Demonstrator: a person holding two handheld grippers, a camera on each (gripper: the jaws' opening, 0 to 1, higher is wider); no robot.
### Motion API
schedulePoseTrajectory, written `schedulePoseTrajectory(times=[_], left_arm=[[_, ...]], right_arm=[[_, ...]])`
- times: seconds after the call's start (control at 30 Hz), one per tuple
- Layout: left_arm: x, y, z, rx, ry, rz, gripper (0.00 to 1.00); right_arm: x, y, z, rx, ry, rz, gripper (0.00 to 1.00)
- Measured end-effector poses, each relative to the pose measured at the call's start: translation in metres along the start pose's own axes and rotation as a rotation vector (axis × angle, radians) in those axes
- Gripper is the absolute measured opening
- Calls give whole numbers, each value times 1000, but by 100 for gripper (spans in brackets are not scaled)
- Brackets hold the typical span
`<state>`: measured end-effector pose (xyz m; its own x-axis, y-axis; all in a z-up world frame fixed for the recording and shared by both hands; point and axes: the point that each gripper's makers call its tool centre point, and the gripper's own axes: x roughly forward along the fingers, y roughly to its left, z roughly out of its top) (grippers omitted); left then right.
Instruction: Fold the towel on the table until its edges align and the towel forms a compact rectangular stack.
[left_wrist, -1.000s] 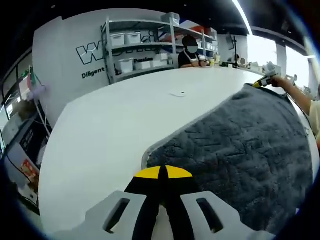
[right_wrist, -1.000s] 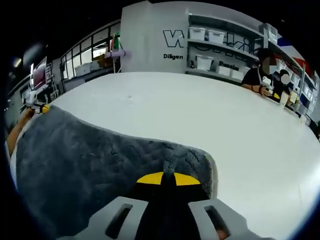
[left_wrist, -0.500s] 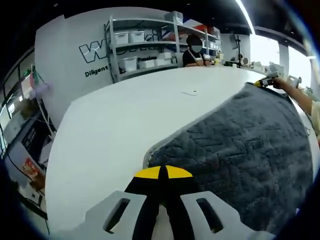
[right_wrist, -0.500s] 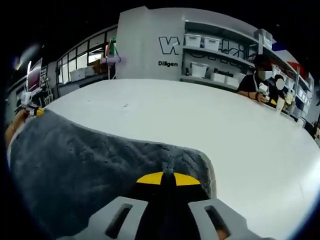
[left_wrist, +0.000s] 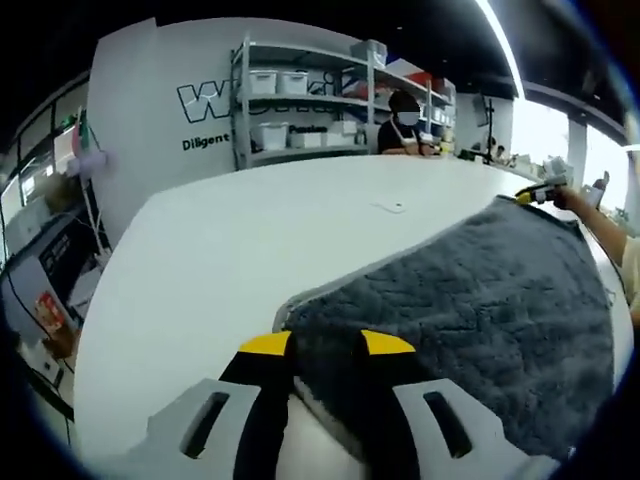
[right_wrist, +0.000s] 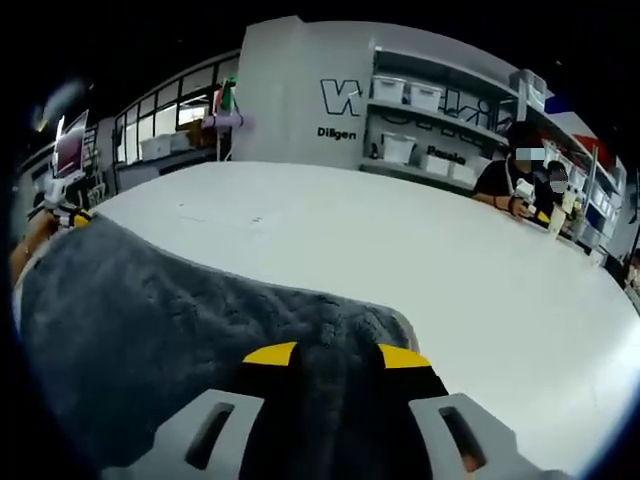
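Observation:
A dark grey towel lies spread on the white table. My left gripper is open at the towel's near corner, its yellow-tipped jaws apart with the towel's edge lying between them. In the right gripper view the same towel reaches across to the left. There my right gripper is open over another corner, with cloth between its spread jaws. The right gripper, held by a hand, shows at the towel's far corner in the left gripper view. The left gripper shows at the far left in the right gripper view.
A small flat object lies on the table beyond the towel. Shelves with white bins stand behind the table's far end, where a person sits. Seated people are at the table's far right edge.
Both grippers were shut on the towel's corners and have now opened, jaws spread around the cloth. The towel has settled lower onto the table.

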<state>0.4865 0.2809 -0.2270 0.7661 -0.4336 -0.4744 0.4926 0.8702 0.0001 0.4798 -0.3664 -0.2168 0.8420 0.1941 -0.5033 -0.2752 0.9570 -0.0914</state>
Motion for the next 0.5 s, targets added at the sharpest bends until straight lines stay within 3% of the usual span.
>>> schedulePoseTrajectory(times=[0.2, 0.3, 0.43, 0.5], left_arm=[[-20, -20, 7, -29, -45, -30, 60], [-36, -38, 3, -56, -36, -63, 74], [-55, -66, -8, -55, -11, -113, 84], [-67, -81, -9, -47, -26, -157, 84]], right_arm=[[-41, 10, -10, -26, 13, 59, 39], [-59, 14, -20, -13, 29, 88, 46], [-87, 28, -31, -20, 27, 137, 51], [-96, 35, -34, -47, 26, 165, 47]])
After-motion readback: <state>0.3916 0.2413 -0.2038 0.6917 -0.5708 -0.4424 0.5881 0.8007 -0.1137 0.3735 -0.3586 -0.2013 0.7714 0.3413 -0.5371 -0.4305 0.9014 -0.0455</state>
